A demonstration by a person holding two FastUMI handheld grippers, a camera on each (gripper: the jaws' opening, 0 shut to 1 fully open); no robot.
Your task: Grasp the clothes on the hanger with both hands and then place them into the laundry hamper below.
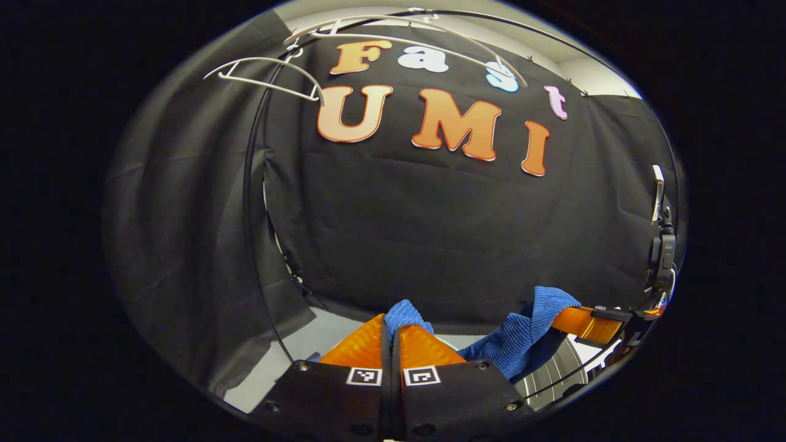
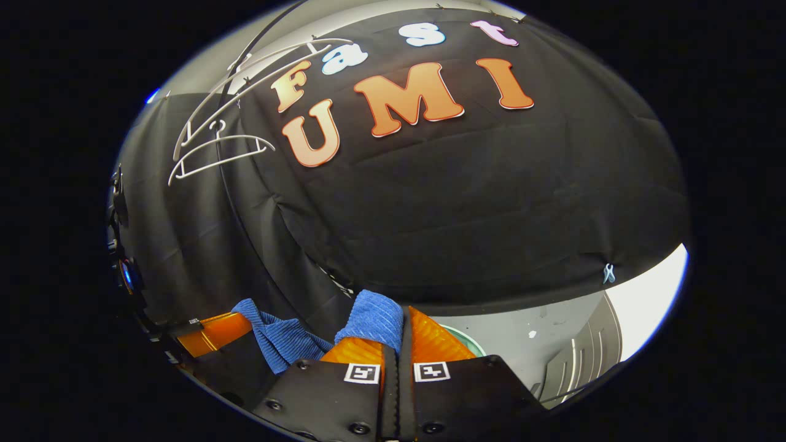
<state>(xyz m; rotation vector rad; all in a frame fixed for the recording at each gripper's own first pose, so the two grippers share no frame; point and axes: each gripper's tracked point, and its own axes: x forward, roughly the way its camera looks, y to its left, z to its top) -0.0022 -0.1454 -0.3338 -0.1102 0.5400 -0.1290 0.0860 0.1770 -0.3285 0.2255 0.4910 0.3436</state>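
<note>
both the left gripper (image 1: 393,334) and the right gripper (image 2: 402,331) are pinching the blue cloth (image 1: 519,344), which is stretching sideways between them, well below the white hangers (image 1: 270,77).

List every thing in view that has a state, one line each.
Left gripper: shut on the blue cloth.
Right gripper: shut on the blue cloth.
Blue cloth: off the hangers, held between both grippers, sagging in the middle.
Hangers: bare, hanging on the rail.
Hamper: only a bit of rim shows, contents hidden.
</note>
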